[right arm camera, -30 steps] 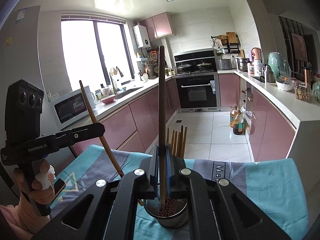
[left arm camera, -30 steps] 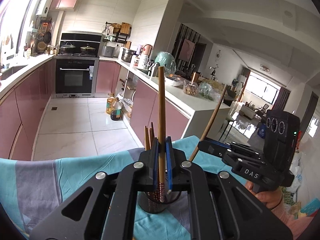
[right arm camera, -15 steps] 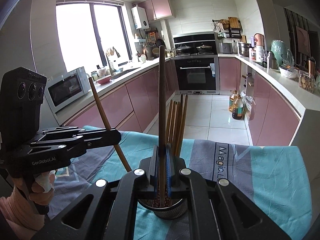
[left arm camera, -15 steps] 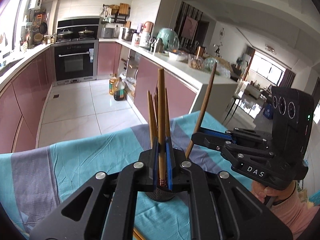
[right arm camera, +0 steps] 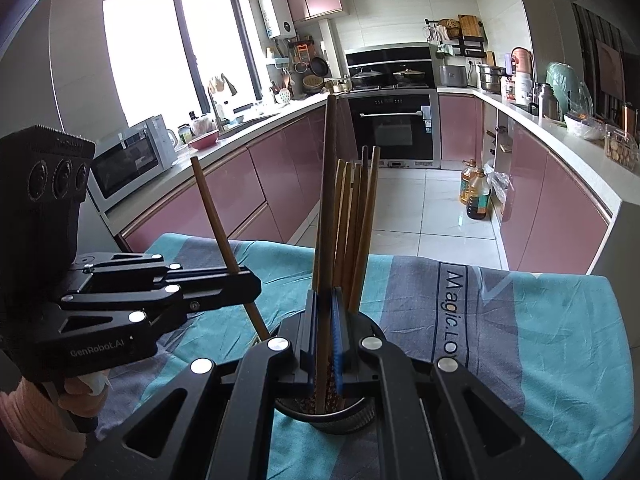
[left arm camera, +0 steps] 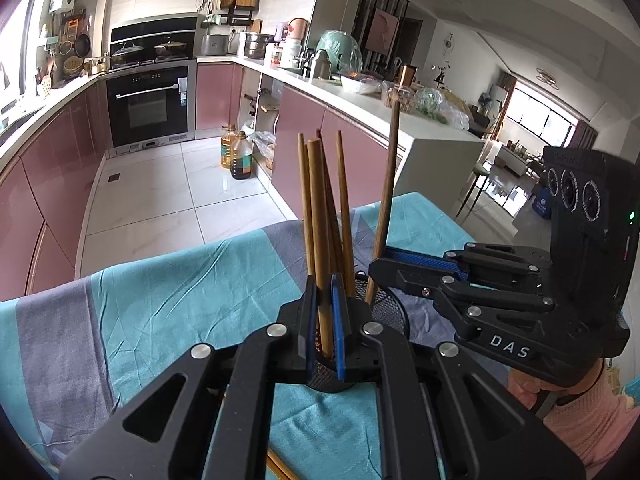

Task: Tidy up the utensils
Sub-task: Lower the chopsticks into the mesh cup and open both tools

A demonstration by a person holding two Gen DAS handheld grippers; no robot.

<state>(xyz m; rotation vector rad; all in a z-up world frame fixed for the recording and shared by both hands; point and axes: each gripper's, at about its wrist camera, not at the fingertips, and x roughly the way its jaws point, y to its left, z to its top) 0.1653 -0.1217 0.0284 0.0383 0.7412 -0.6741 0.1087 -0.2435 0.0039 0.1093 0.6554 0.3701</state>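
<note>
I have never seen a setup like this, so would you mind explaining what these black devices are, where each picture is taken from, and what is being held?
No robot here: a person holds a two-finger gripper in each hand, and each gripper carries a wide-angle camera looking along its fingers. One picture comes from the left gripper, the other from the right gripper, so each view also shows the other tool from the side.

The table is covered by a teal and grey cloth. On it stands a dark mesh holder with several wooden chopsticks standing in it.

Both grippers are shut. The left pinches one chopstick, the right pinches a darker chopstick; both sticks are upright, their lower ends at the holder's mouth.
</note>
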